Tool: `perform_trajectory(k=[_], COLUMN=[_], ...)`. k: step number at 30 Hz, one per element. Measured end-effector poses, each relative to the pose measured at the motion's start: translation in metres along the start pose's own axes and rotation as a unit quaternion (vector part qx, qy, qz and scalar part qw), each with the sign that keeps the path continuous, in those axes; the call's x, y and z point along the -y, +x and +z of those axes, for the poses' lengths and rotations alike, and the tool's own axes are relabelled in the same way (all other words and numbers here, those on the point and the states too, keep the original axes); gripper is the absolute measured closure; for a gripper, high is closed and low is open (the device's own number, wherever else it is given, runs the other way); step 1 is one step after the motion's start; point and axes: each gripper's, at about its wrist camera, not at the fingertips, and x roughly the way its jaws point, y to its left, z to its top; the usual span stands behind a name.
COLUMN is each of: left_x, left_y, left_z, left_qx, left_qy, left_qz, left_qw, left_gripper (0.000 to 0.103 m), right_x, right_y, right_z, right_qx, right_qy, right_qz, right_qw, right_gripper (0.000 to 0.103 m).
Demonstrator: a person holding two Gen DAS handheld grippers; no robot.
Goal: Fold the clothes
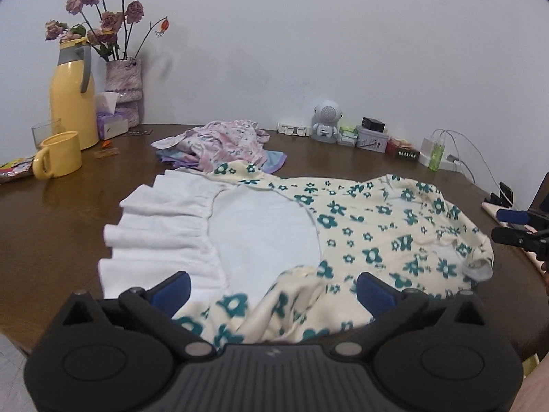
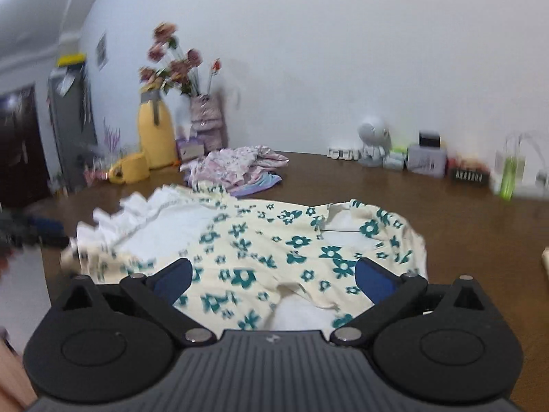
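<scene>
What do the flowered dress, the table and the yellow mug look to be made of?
Flowered dress: soft matte knit, probably cotton; it wrinkles and drapes limply. Table: dark wood or veneer, glossy; it reflects light. Yellow mug: smooth, opaque; ceramic or plastic, unclear.

dress [image 1: 360, 226] on table [image 1: 68, 233], clothes pile [image 1: 223, 144] behind it

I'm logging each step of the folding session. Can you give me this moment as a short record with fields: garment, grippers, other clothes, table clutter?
garment: floral dress, cream with teal flowers and a white ruffled hem, lying spread on the brown table
left gripper: open, jaws wide, dress below them, not gripped
right gripper: open, jaws wide over the dress, nothing gripped
other clothes: pink and purple pile behind the dress
table clutter: yellow flask, yellow mug, flower vase, tissue box, small white robot figure
</scene>
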Motion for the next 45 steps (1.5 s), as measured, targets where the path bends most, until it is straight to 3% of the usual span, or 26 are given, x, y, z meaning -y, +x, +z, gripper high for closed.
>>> perform_trajectory(k=[7,10,13,18,22,24,27,32,36,38,45], left_x=[0.010,0.017,0.021,0.015,0.011,0.013,0.022,0.030,0.025,0.023,0.021], left_y=[-0.012,-0.008,-0.002,0.001,0.005,0.008,0.014,0.025,0.031,0.034,0.040], left_z=[-0.011,-0.016,-0.020,-0.020,-0.018,-0.016,-0.015,-0.015,-0.013,-0.013,-0.012], left_qx=[-0.026,-0.033,-0.041,-0.047,-0.060,-0.070,-0.084,-0.103,-0.116,-0.123,-0.134], left_qy=[0.078,0.082,0.089,0.108,0.147,0.172,0.223,0.280,0.289,0.292,0.304], left_qz=[0.017,0.011,0.014,0.031,0.040,0.039,0.028,0.019,0.016,0.013,-0.002], left_qw=[0.9965,0.9960,0.9951,0.9925,0.9865,0.9819,0.9709,0.9542,0.9500,0.9485,0.9432], left_gripper=[0.000,0.001,0.009,0.014,0.029,0.035,0.044,0.050,0.057,0.061,0.074], right_x=[-0.009,-0.011,-0.015,-0.015,-0.001,0.007,0.007,-0.003,-0.010,-0.008,-0.001], right_y=[-0.028,-0.039,-0.043,-0.042,-0.037,-0.031,-0.014,0.010,0.025,0.031,0.042], right_z=[-0.011,-0.018,-0.028,-0.040,-0.036,-0.031,-0.023,-0.014,-0.011,-0.009,-0.005], right_qx=[-0.015,-0.014,-0.022,-0.051,-0.097,-0.126,-0.165,-0.212,-0.238,-0.245,-0.252], right_qy=[-0.039,-0.032,-0.025,-0.086,-0.157,-0.182,-0.239,-0.342,-0.393,-0.399,-0.389], right_qz=[-0.020,-0.042,-0.057,-0.073,-0.058,-0.042,-0.011,0.044,0.068,0.073,0.083], right_qw=[0.999,0.998,0.998,0.992,0.981,0.974,0.957,0.915,0.886,0.881,0.882], right_gripper=[0.000,0.000,0.000,0.000,0.004,0.022,0.038,0.038,0.039,0.043,0.059])
